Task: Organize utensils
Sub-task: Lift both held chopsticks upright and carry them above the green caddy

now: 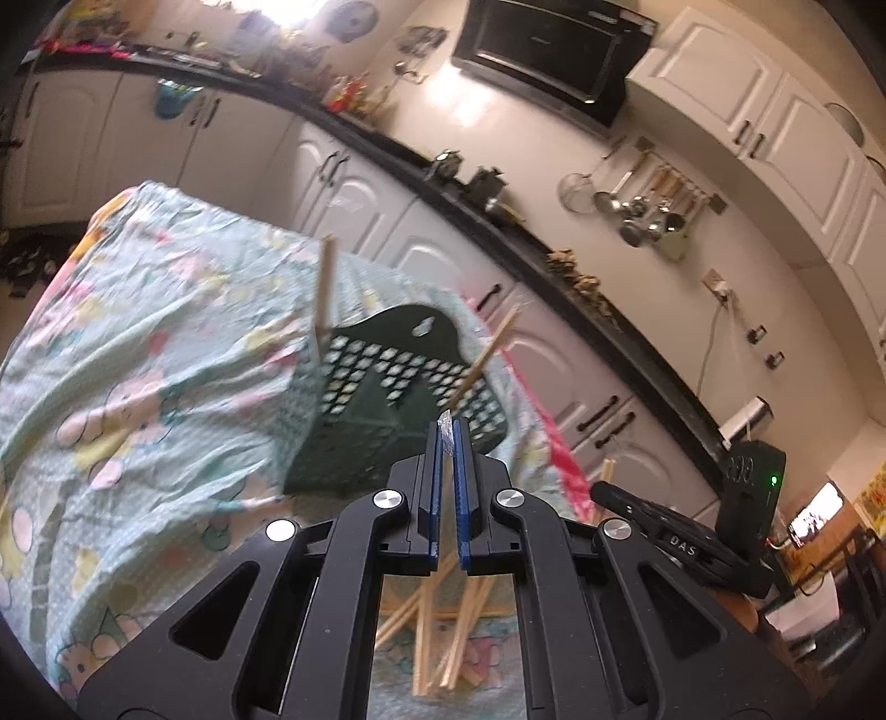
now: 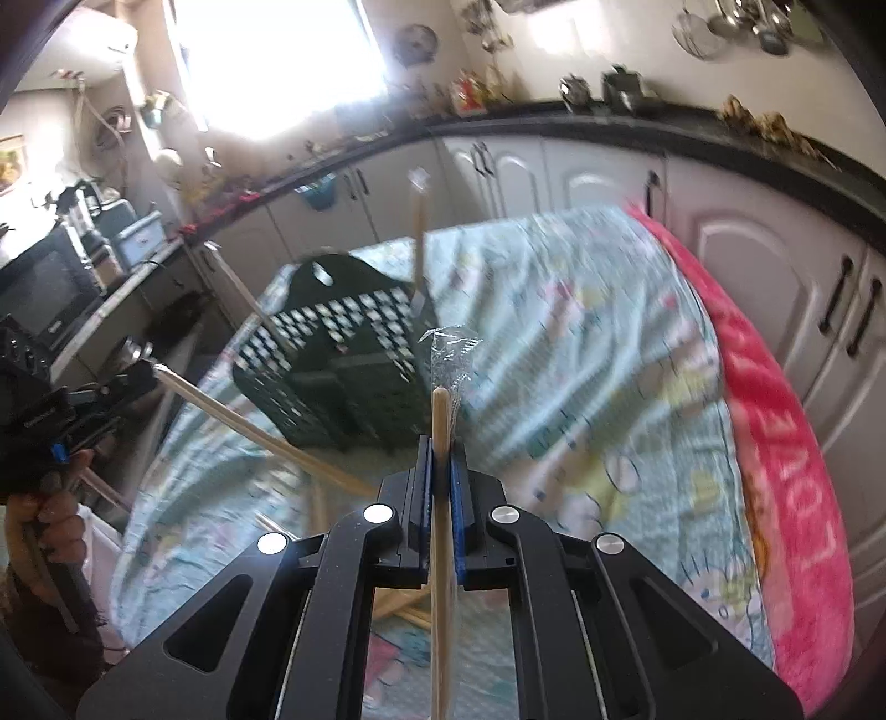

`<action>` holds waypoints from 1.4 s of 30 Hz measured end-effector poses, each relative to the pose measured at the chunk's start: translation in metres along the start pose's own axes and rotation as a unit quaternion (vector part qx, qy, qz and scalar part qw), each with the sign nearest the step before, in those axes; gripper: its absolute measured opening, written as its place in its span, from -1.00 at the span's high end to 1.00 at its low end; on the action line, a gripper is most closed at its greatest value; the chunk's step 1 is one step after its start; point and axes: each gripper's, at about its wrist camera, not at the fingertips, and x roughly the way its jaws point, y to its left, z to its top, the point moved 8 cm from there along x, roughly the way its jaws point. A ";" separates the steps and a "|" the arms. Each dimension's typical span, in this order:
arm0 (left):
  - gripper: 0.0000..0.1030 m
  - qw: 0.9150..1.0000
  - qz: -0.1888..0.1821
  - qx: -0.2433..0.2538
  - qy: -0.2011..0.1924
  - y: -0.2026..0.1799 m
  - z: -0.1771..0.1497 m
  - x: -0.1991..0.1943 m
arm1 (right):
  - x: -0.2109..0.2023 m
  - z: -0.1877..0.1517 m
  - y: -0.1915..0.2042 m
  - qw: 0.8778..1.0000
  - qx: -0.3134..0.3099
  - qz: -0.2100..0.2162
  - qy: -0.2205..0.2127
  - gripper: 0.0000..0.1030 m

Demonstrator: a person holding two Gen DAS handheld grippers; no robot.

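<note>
Left wrist view: the left tool [image 1: 447, 429] sits at lower centre, its blue pads drawn narrow on a wrapped chopstick [image 1: 446, 427], of which only the clear wrapper tip shows between them. Beyond it, at centre frame, a dark green perforated basket [image 1: 382, 399] stands on a worktop covered by a pale patterned cloth [image 1: 138, 343]. Two chopsticks stand in the basket: one [image 1: 324, 288] near upright at its left corner, one [image 1: 487, 354] leaning to the right over the rim. Loose chopsticks [image 1: 437, 626] lie crossed on the cloth, seen through the tool's frame at the bottom. At lower right the right tool's black body [image 1: 681, 540] carries the letters "DAS"; a green light shows on the unit behind it. Background: black counter edge, white cabinets [image 1: 354, 183], a black oven [image 1: 554, 50] at top centre, hanging ladles and a strainer [image 1: 637, 205] at right.

Right wrist view: the right tool [image 2: 441, 443] at lower centre is closed on a wooden chopstick [image 2: 440, 526], which runs down through the frame; crumpled clear wrapper [image 2: 448, 354] extends past its tip. The basket [image 2: 343, 354] is at centre left, chopsticks standing in it. A pink towel [image 2: 775, 443] along the right edge bears mirrored lettering reading "LOVE". At far left a hand [image 2: 47, 515] grips the left tool [image 2: 141, 372], a chopstick [image 2: 260, 426] slanting from it.
</note>
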 end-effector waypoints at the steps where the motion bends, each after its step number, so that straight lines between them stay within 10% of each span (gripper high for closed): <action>1: 0.97 1.000 -0.004 0.004 -0.001 -0.003 0.002 -0.001 | -0.002 0.005 0.004 1.000 -0.003 0.003 -0.004 0.88; 42: 0.97 0.987 -0.039 0.096 -0.120 -0.085 0.127 -0.057 | -0.066 0.141 0.106 0.975 -0.095 0.071 -0.190 0.88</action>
